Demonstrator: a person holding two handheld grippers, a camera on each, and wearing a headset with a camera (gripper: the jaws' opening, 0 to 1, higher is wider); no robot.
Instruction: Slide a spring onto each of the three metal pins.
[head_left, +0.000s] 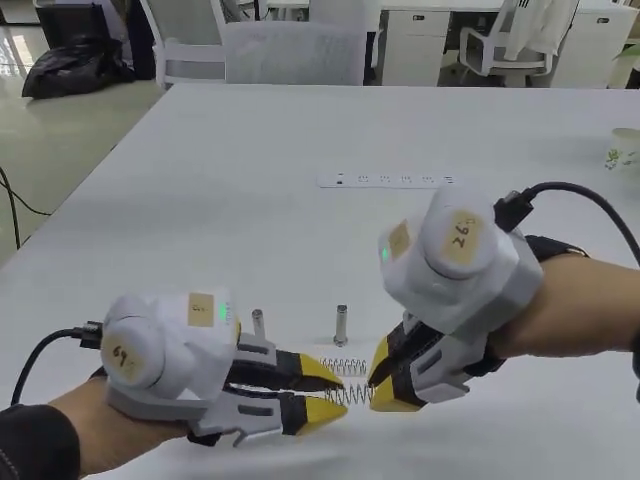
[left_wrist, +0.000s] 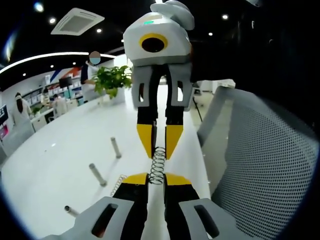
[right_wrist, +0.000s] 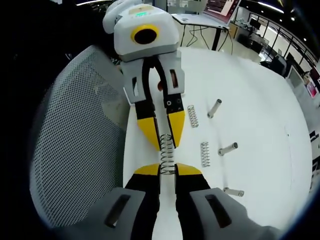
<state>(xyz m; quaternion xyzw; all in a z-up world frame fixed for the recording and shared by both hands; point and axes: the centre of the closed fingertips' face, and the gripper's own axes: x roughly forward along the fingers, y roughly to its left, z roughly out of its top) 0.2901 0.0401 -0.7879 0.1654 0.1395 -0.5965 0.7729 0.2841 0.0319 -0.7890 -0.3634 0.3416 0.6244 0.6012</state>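
A thin wire spring (head_left: 352, 394) hangs level between the two grippers just above the white table (head_left: 230, 200). My left gripper (head_left: 340, 393) is shut on one end of it, seen between its own jaws (left_wrist: 156, 177). My right gripper (head_left: 376, 388) is shut on the other end (right_wrist: 167, 169). The two sets of yellow tips face each other, a short gap apart. Two metal pins (head_left: 258, 322) (head_left: 341, 325) stand upright just beyond the grippers. All three pins (left_wrist: 116, 147) (left_wrist: 97, 174) (left_wrist: 70, 211) stand bare in the left gripper view. Loose springs (right_wrist: 193, 116) (right_wrist: 204, 153) lie beside them.
A white power strip (head_left: 385, 181) lies mid-table, farther back. A small cup (head_left: 622, 150) sits at the right edge. A grey mesh chair (left_wrist: 260, 165) is close beside the near table edge, under the grippers. White chairs and desks stand past the far edge.
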